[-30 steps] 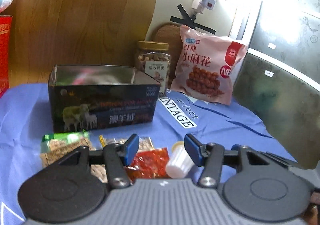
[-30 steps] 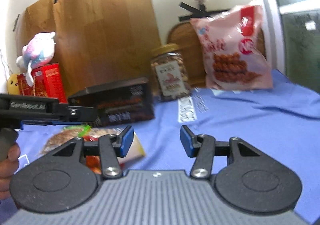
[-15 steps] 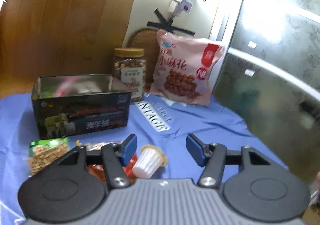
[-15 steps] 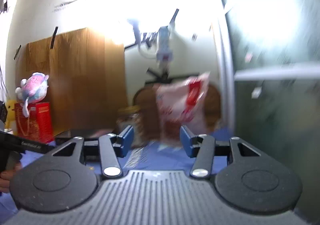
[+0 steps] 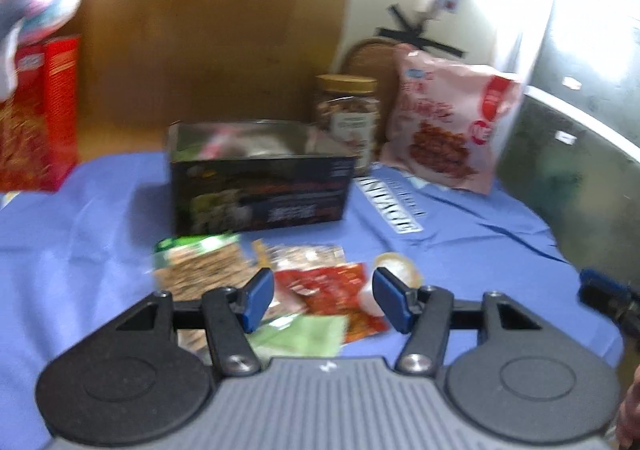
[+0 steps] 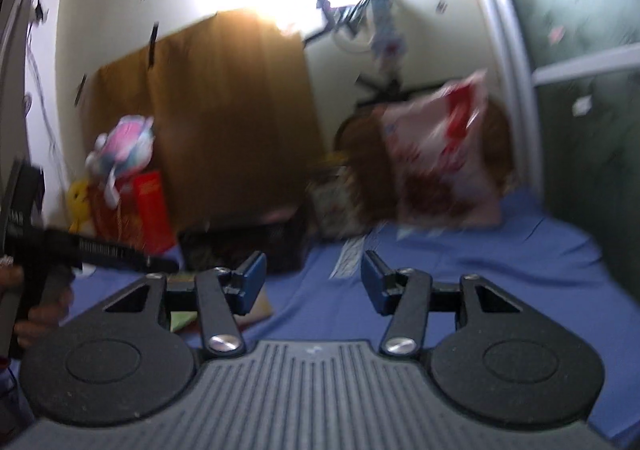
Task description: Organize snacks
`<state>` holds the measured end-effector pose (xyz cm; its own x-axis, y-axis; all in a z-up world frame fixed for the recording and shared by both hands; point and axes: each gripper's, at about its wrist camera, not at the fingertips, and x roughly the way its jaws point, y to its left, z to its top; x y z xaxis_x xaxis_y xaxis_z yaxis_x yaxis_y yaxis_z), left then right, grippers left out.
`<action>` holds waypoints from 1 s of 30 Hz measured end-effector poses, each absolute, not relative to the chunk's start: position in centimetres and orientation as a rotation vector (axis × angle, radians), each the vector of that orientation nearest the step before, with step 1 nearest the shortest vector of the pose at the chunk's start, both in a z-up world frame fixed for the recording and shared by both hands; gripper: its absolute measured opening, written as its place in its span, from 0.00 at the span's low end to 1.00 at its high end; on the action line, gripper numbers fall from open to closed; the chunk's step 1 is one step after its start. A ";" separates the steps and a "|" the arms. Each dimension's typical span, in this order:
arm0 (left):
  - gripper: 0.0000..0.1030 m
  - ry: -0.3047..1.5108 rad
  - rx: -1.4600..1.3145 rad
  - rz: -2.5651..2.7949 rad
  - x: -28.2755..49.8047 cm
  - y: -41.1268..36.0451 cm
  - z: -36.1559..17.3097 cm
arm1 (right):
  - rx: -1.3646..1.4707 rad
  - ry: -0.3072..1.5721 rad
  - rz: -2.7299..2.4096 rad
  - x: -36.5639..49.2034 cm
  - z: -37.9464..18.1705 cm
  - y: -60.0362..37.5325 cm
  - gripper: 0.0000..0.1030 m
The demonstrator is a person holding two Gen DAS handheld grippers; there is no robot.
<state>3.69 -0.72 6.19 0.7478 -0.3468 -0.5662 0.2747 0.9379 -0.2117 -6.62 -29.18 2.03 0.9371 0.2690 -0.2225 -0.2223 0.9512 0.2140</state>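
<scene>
The left gripper (image 5: 323,300) is held with its blue pads spread wide, nothing between them, above crinkly flat snack packets (image 5: 320,286) scattered on the creased blue cloth (image 5: 80,234). Behind them a dark rectangular tin box (image 5: 260,191) is seen, open-topped. A puffy pink bag (image 5: 448,125) is propped beside a gold-lidded clear jar (image 5: 347,113). The right gripper (image 6: 313,282) is likewise spread apart and empty over bare cloth.

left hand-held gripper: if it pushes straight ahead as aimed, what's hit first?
Likely the red snack packet lying on the blue cloth between the open fingers of the left hand-held gripper; the dark open box stands farther back. Blur leaves depth uncertain.
</scene>
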 end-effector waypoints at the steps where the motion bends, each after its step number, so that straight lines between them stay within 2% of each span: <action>1: 0.54 0.654 -0.128 -0.321 3.6 -0.1 6.2 | 0.181 0.281 0.258 -6.1 1.7 -28.5 0.54; 14: 0.54 0.729 -0.277 -0.210 5.4 6.0 4.4 | 0.138 0.494 0.440 1.5 -0.9 -22.6 0.54; 19: 0.54 0.743 -0.220 -0.395 7.6 1.1 4.7 | 0.087 0.552 0.453 4.0 -1.8 -21.9 0.54; 25: 0.53 0.797 -0.024 -0.569 9.9 -6.6 3.6 | -0.016 0.606 0.502 6.0 -2.4 -21.2 0.54; 28: 0.49 0.845 0.052 -0.587 11.3 -8.6 2.3 | -0.065 0.608 0.507 6.5 -2.7 -20.6 0.54; 30: 0.37 0.860 0.048 -0.629 11.6 -8.7 1.9 | -0.075 0.614 0.511 6.9 -2.8 -20.5 0.53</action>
<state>11.57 -8.74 1.89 0.4841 -0.4975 -0.7198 0.5350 0.8192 -0.2064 6.94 -20.46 -2.82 0.6978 0.4359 -0.5684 -0.4793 0.8738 0.0816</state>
